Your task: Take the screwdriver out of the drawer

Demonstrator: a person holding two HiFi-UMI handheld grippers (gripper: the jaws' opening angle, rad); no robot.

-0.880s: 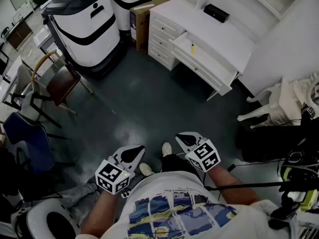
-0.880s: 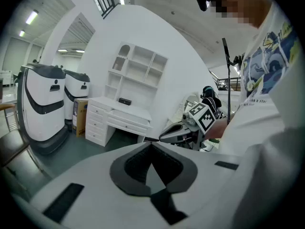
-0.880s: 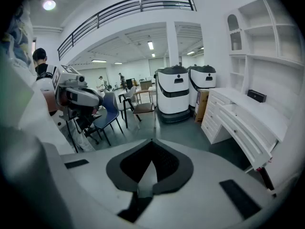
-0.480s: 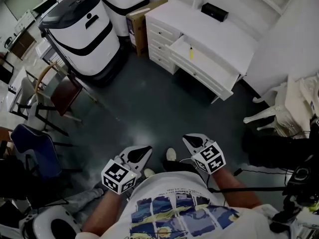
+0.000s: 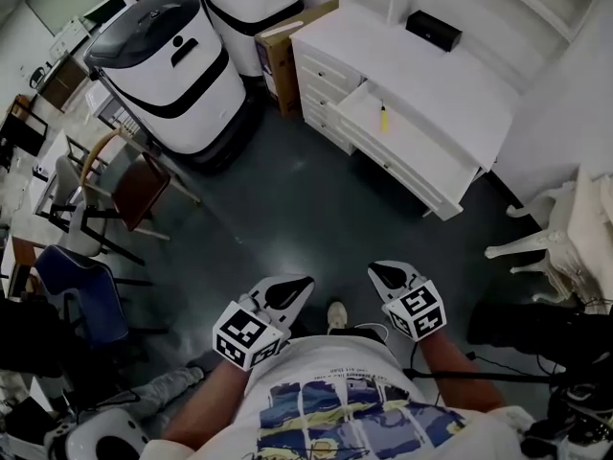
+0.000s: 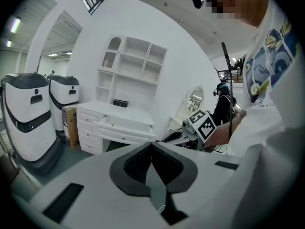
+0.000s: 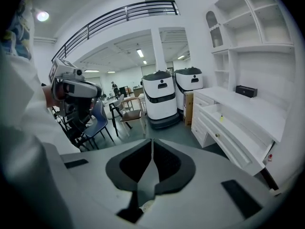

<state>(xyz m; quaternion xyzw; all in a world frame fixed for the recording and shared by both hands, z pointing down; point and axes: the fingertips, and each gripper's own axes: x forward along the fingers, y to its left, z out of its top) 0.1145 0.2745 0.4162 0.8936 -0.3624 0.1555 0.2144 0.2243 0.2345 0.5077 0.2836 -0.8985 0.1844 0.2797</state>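
Note:
A small yellow-handled screwdriver (image 5: 383, 119) lies in the open top drawer (image 5: 414, 151) of a white desk (image 5: 450, 75) across the room; it shows as a yellow speck, the screwdriver (image 7: 221, 119), in the right gripper view. Both grippers are held close to the person's chest, far from the desk. The left gripper (image 5: 299, 287) is shut with nothing in it, its jaws meeting tip to tip at the left gripper (image 6: 152, 143). The right gripper (image 5: 375, 272) is also shut and empty, seen as the right gripper (image 7: 152, 141) pointing toward the desk.
Two large white-and-black machines (image 5: 182, 65) stand left of the desk, with a cardboard box (image 5: 285, 46) between them and the drawers. Chairs (image 5: 124, 185) crowd the left side. A black box (image 5: 433, 30) sits on the desk top. A white chair (image 5: 560, 233) stands at right. Dark floor lies between.
The view has moved closer to the desk, which now sits slightly further right and lower. Both grippers stay shut near the chest.

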